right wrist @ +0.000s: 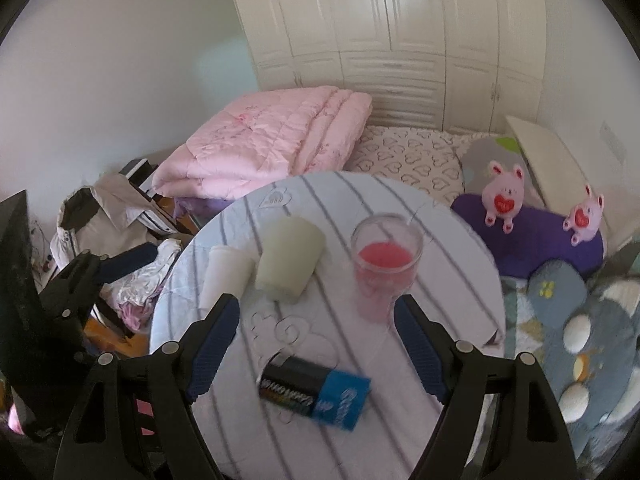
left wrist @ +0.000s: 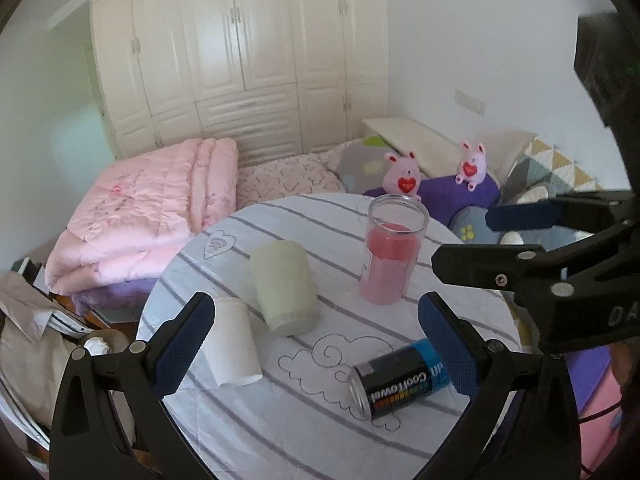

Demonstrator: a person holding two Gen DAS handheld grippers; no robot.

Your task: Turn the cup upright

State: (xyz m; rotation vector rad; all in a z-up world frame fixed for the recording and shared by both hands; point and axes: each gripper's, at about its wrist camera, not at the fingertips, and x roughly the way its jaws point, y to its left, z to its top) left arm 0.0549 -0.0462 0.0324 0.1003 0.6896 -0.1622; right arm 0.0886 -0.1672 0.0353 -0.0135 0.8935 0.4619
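Behind everything, a bedroom is showing: a tall cream wardrobe, a folded pink quilt (left wrist: 140,216) and two pink bunny toys (left wrist: 402,178) on the bed. Close by, a round worktop (left wrist: 320,432) in a white cloth with grey stripes is carrying four things.

A white paper cup (left wrist: 236,344) is lying on its side at the left edge of the worktop. A pale green plastic cup (left wrist: 286,286) is sitting upside down just beside it, touching it or nearly so. A clear tall glass with pink inside (left wrist: 392,248) is standing upright toward the far right. A black and blue can (left wrist: 400,382) is lying on its side near the front edge.

The left hand-held gripper (left wrist: 320,348) is hanging over the front of the worktop with its blue pads wide apart, holding nothing. The right hand-held gripper (right wrist: 316,348) is also spread wide and holding nothing.

The white paper cup is lying just past the left pad of the left hand-held gripper, so that one looks nearer. Its long side is running front to back, with the open rim pointing toward the front. I think the left one is going to need to slide left before closing.
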